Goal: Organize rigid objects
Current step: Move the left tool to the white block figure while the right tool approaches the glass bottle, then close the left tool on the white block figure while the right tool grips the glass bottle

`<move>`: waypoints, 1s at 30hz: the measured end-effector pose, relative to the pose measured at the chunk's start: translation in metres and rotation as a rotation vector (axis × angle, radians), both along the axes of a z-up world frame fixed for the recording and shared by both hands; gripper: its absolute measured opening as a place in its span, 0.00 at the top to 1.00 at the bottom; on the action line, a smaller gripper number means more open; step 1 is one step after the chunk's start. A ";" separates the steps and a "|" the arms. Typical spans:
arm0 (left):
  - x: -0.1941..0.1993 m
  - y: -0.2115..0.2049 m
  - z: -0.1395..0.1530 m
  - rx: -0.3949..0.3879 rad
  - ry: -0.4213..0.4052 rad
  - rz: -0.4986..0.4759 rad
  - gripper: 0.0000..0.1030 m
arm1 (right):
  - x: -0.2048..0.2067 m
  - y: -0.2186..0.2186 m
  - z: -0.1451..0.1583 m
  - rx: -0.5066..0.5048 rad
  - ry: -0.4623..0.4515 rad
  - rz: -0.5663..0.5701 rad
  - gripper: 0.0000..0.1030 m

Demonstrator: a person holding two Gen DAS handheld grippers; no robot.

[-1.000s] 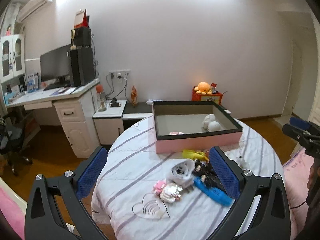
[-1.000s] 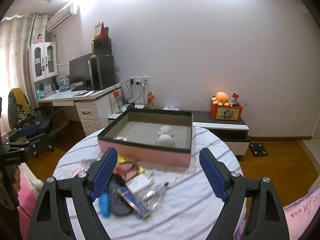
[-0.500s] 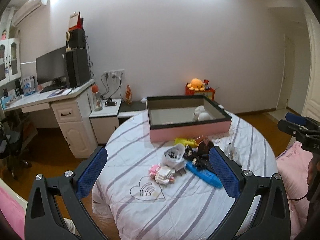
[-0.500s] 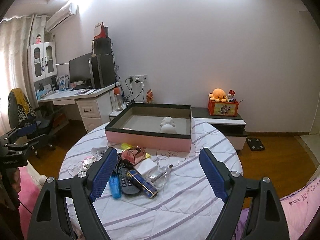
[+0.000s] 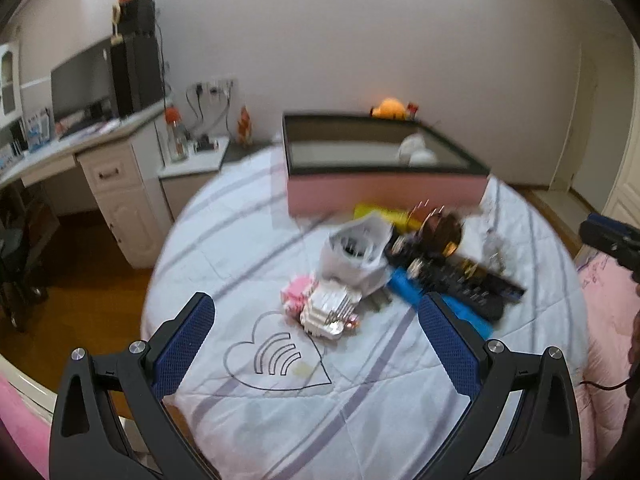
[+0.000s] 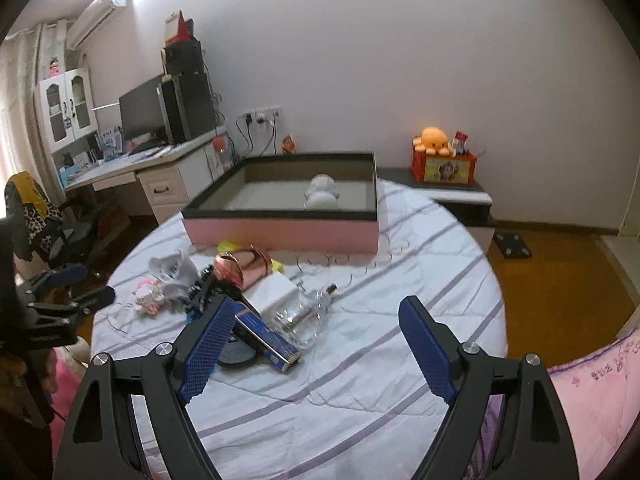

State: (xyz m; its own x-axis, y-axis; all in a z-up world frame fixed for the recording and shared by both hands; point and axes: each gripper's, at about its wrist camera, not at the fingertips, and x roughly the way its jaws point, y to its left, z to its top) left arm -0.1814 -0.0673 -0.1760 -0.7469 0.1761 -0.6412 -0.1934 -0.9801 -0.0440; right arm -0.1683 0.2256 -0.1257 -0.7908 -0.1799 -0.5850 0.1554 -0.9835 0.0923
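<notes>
Clutter pile sits mid-surface, just in front of the pink box: rose-gold cup on its side, white charger block touching it, clear glass bottle lying flat beside a blue-and-gold bar, black remote over a blue item. White crumpled bag leans on the pink/white brick figure at the pile's left edge. Yellow item is wedged between the pile and the box wall. Box is open-topped with a dark rim; two white round things inside near the far right corner.

Surface is round, with a striped white cloth and a heart outline printed near the left gripper.

Left gripper: fingers spread wide, holding nothing, hovering above the heart print, brick figure just ahead. That view is motion-blurred.
Right gripper: fingers spread wide, holding nothing, above the cloth; its left finger overlaps the remote end of the pile, bottle and bar just ahead.

Around: desk with monitor on the left, low cabinet with orange plush behind.
</notes>
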 end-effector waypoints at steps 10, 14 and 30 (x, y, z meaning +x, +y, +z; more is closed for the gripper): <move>-0.037 0.011 -0.042 -0.054 -0.115 0.008 0.24 | -0.031 0.007 -0.033 -0.002 -0.107 -0.021 0.17; -0.034 0.015 -0.044 -0.077 -0.092 -0.027 0.39 | -0.042 0.007 -0.045 0.001 -0.144 -0.024 0.17; -0.025 -0.008 -0.041 -0.029 -0.102 -0.045 0.39 | -0.084 -0.010 -0.074 0.013 -0.242 -0.002 0.19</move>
State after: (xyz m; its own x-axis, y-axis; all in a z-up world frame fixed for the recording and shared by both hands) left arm -0.2061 -0.0755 -0.2169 -0.6695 0.1881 -0.7186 -0.2330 -0.9718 -0.0372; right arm -0.2521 0.2158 -0.1994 -0.6273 -0.1699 -0.7600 0.1283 -0.9851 0.1143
